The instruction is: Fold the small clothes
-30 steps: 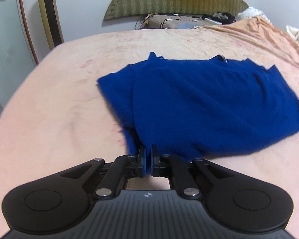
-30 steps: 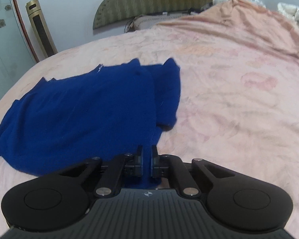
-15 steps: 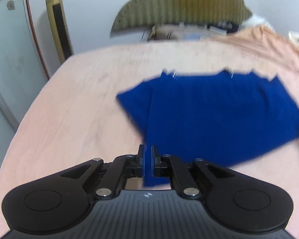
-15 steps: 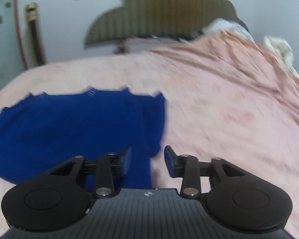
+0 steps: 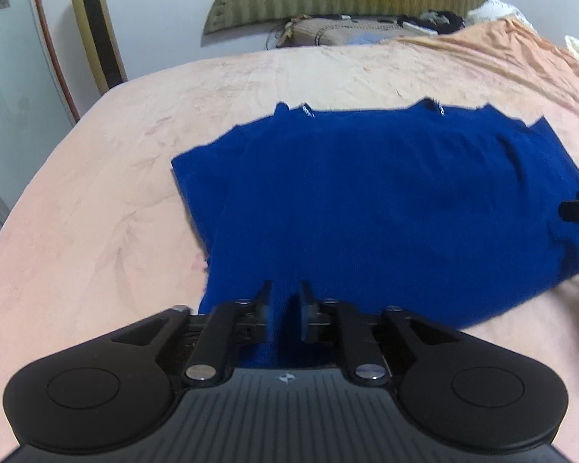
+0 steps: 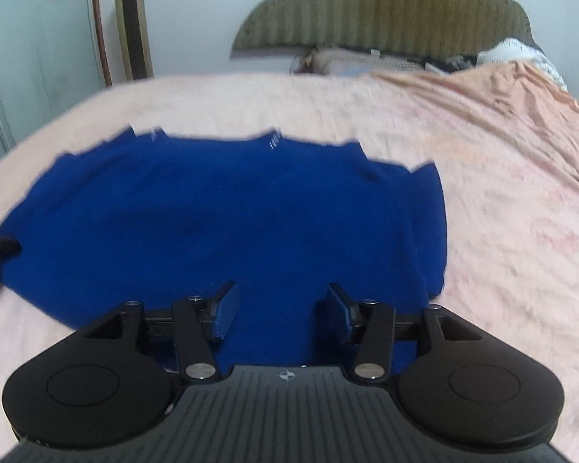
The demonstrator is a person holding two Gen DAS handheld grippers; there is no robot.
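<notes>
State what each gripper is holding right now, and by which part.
Nothing. Both the left gripper and right gripper are opening above the blue garment's near hem, pads clear of it.

left gripper jaws opening, cloth between | blue garment flat on pink bedsheet

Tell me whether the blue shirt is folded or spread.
Folded: the blue shirt lies flat on the bed, both sleeves tucked in, bottom edge doubled.
</notes>
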